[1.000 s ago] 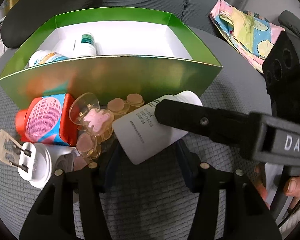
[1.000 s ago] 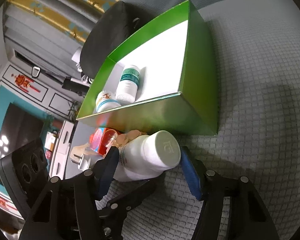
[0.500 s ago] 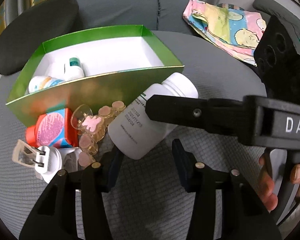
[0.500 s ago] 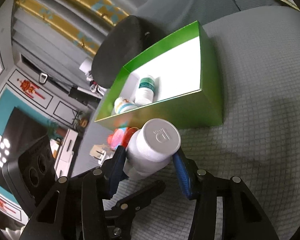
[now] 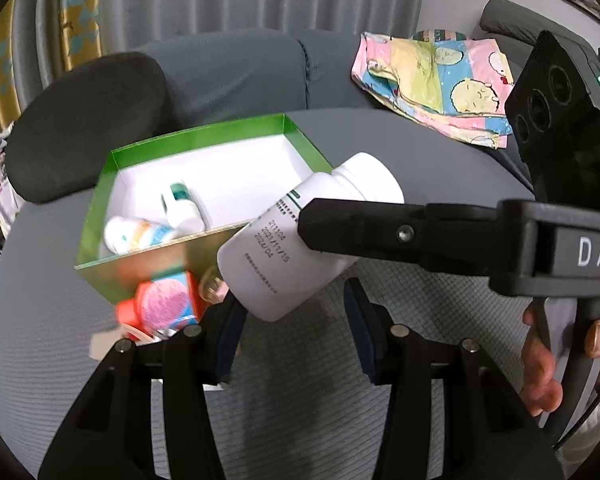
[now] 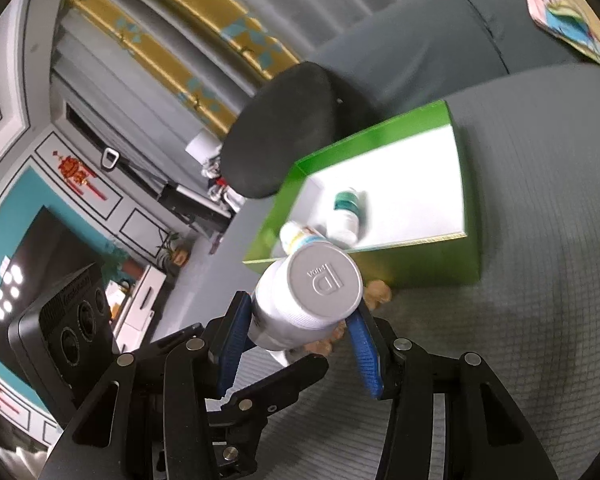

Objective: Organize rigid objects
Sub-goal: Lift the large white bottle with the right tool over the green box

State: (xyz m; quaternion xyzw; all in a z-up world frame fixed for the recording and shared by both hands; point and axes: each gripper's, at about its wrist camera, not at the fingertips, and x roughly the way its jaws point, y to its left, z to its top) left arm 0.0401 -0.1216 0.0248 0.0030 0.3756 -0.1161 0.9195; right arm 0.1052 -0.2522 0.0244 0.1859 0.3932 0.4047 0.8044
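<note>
A grey quilted sofa seat [image 5: 440, 184] is spread beneath both grippers, its weave seen blurred in both wrist views. Beyond the fingers, a shallow green cardboard box with a white floor [image 5: 204, 130] is set open on the seat, with two small white bottles [image 5: 182, 206] laid inside at its near-left corner. A large white plastic pill bottle with a ribbed white cap [image 6: 324, 280] is clamped at the cap end between the blue pads of the right gripper [image 6: 300, 332], clear of the seat and in front of the box's near wall. The jaws of the left gripper [image 5: 290, 328] are seen partly closed just beneath the bottle's base; whether its pads [image 5: 228, 332] press the bottle cannot be told. Below and left of the bottle, a red-and-blue packet [image 5: 160, 308] is left beside the box.
</note>
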